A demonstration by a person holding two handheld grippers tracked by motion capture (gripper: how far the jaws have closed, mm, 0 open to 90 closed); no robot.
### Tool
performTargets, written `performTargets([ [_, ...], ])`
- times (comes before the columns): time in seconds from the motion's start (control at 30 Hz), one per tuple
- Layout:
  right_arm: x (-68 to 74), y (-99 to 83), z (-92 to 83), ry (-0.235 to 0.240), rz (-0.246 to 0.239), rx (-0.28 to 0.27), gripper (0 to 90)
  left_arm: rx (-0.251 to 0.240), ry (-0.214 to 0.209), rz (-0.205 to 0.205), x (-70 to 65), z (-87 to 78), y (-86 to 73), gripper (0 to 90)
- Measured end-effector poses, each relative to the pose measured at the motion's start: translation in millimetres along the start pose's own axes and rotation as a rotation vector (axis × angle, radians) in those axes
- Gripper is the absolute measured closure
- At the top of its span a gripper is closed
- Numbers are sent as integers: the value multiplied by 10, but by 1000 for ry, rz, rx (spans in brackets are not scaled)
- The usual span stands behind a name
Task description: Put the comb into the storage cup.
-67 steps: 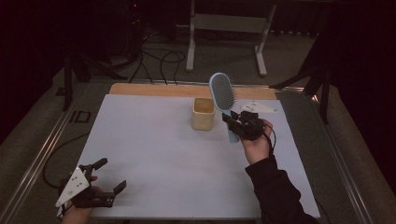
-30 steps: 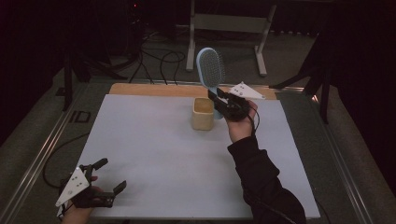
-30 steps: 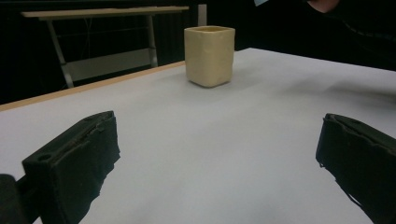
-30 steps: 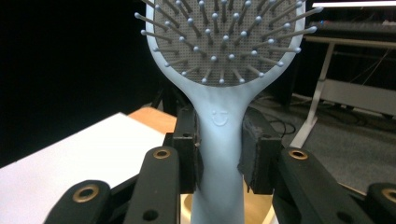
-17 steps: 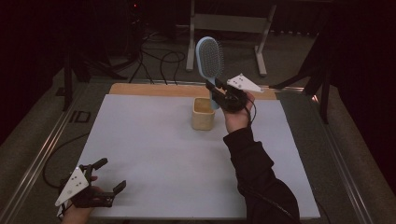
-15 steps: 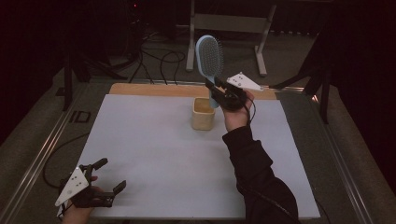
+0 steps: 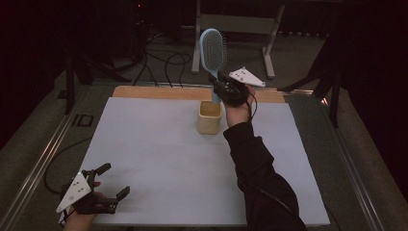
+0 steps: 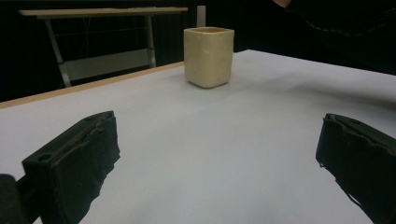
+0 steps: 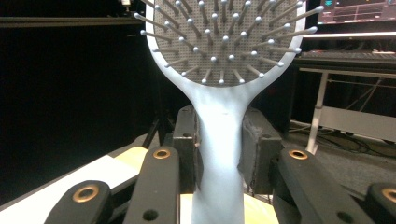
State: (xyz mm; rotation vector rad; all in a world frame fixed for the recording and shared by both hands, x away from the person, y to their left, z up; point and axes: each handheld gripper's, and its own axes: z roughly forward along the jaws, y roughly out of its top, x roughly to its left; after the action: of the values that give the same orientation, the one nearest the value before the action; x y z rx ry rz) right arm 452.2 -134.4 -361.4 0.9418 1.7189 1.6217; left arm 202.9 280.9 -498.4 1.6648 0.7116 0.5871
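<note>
A light blue hairbrush [image 7: 212, 50] stands upright in the air, bristle head up, its handle pinched by my right gripper [image 7: 222, 89]. In the right gripper view the pads [image 9: 254, 140] press both sides of the hairbrush [image 9: 219, 135] neck. The brush's lower end hangs just above the back of a cream square cup [image 7: 210, 117] at the far middle of the white mat [image 7: 159, 159]. My left gripper [image 7: 111, 180] rests at the mat's near left corner, jaws wide apart with nothing between them. The cup [image 8: 208, 56] stands well beyond those jaws in the left gripper view.
A wooden strip [image 7: 159, 92] borders the mat's far edge. Metal rails [image 7: 45, 154] run along the table's left side. A white table frame [image 7: 235, 24] and cables [image 7: 163, 57] lie on the floor beyond. My sleeved right forearm [image 7: 255, 163] crosses the mat's right half.
My right gripper has carried the hairbrush leftward and tipped it upright, from beside the cup to just above its back edge. The left gripper has stayed put.
</note>
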Motion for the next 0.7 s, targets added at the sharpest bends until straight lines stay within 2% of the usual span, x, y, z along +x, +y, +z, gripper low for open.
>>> performTargets([
  [0.27, -87, -104, 98, -10, 36, 25, 706, -2, 0, -5, 0, 0, -2, 0],
  [0.4, -95, -151, 129, -14, 34, 36, 706, -3, -1, -5, 0, -1, -2, 0],
  [0.57, -115, -231, 166, -9, 66, 35, 706, -2, -2, -4, -1, -4, 0, 0],
  [0.7, -111, -289, 191, -9, 68, 44, 706, -4, -2, -6, 3, -6, -2, 0],
])
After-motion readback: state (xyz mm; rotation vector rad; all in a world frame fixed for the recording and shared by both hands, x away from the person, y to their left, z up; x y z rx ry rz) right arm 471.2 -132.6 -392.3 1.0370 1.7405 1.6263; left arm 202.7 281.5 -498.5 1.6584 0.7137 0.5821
